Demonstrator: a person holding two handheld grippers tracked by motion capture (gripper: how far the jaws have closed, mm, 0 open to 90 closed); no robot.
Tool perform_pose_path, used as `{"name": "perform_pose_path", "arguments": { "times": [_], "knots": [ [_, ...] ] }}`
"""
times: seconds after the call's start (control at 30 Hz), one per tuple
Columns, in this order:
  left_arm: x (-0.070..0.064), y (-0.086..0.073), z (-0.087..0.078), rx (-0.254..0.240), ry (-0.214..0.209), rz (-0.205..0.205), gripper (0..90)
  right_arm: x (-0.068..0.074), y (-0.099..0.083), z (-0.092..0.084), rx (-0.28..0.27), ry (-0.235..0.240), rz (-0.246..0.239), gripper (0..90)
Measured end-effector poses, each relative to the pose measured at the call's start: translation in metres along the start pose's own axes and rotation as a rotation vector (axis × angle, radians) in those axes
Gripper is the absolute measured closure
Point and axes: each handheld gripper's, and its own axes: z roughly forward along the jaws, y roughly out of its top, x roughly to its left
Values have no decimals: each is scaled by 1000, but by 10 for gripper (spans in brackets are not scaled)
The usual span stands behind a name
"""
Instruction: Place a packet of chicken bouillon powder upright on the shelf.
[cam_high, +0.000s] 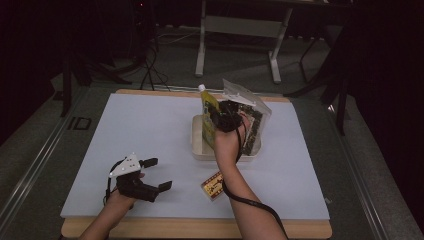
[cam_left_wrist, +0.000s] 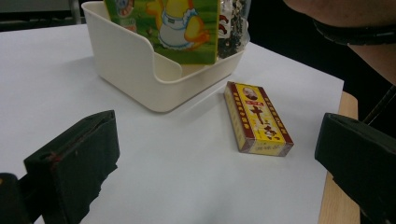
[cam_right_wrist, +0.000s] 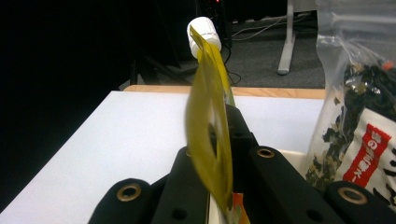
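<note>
one yellow box (cam_left_wrist: 258, 117) lies just beside the white bin (cam_left_wrist: 140, 70)

Pouch (cam_right_wrist: 210, 135): glossy yellow film, white plastic cap. Bin (cam_left_wrist: 135, 70): smooth cream plastic. Box (cam_left_wrist: 258, 119): printed card. Tabletop (cam_high: 150, 135): matt white.

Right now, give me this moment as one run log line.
right gripper: shut on yellow pouch over bin | left gripper: open | yellow box: on table

Spout pouch (cam_high: 209, 116) & seaweed bag (cam_high: 252, 120) upright in tub (cam_high: 199, 145), pouch left, small box (cam_high: 213, 185) on table (cam_high: 150, 130) in front
</note>
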Motion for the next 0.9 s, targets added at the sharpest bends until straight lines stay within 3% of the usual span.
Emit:
{"name": "perform_pose_path", "arguments": {
  "times": [0.1, 0.27, 0.37, 0.47, 0.57, 0.77, 0.9],
  "knots": [
    [0, 0, 0, 1, -1, 0, 0, -3, -3, 1, -10, 13, 20, 898],
    [1, -1, -2, 2, 6, -2, 0, -6, -5, 1, -14, 14, -13, 898],
    [1, -1, -3, -1, 10, -4, 0, -11, -9, 6, 19, 41, 45, 898],
    [1, -2, -4, 1, 12, -3, 0, -13, -14, 9, 9, 36, 66, 898],
    [0, -3, -6, -1, 14, -3, 0, -10, -16, 8, -2, 25, 15, 897],
    [0, -5, -10, -2, 24, -10, 0, -22, -26, 0, -34, 29, 13, 895],
    [0, -5, -9, -1, 26, -8, 0, -26, -33, -4, -49, 30, -29, 891]
  ]
}}
